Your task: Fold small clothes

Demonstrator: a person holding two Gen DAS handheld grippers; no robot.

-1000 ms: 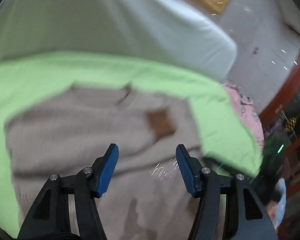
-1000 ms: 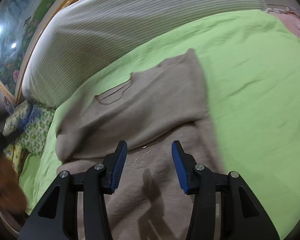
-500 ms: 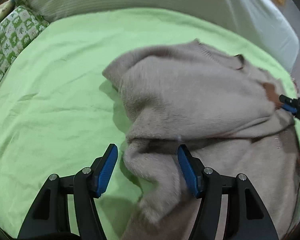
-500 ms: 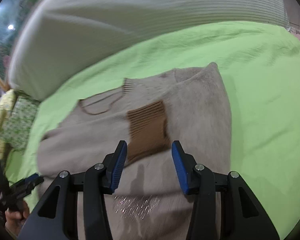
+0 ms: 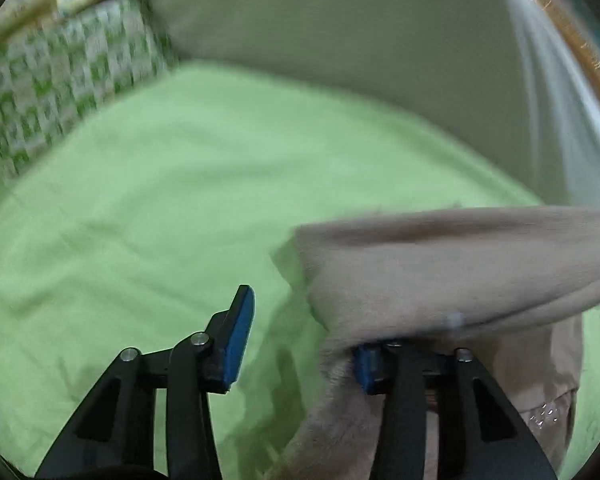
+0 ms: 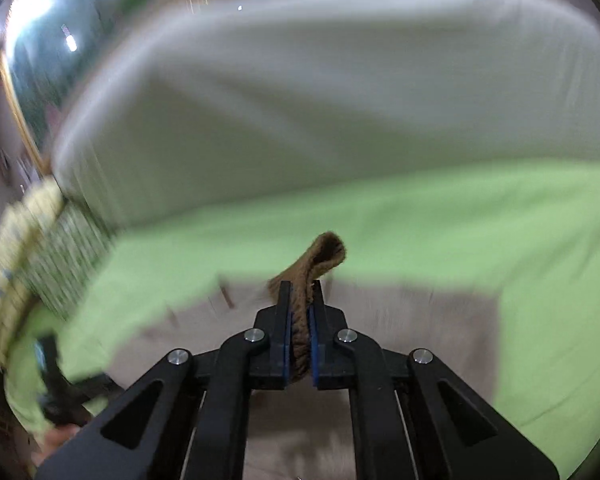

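Observation:
A beige knit sweater [image 5: 440, 272] lies on the green bed sheet [image 5: 160, 208]. In the left wrist view a fold of it drapes over my right finger and hides its tip. My left gripper [image 5: 304, 332] is open, with its left finger [image 5: 238, 332] over bare sheet. In the right wrist view my right gripper [image 6: 300, 316] is shut on the sweater's brown ribbed cuff [image 6: 320, 256], which sticks up between the pads. The rest of the sweater [image 6: 400, 340] lies flat below it.
A large pale striped cushion [image 6: 340, 92] stands along the back of the bed. A green checked pillow [image 5: 64, 80] sits at the far left, also seen in the right wrist view [image 6: 32, 260]. A gold picture frame [image 5: 580, 52] hangs behind.
My right gripper has closed on the brown cuff, which was between its open fingers before. My left gripper has moved down to the sweater's left edge, and a fold now covers its right finger.

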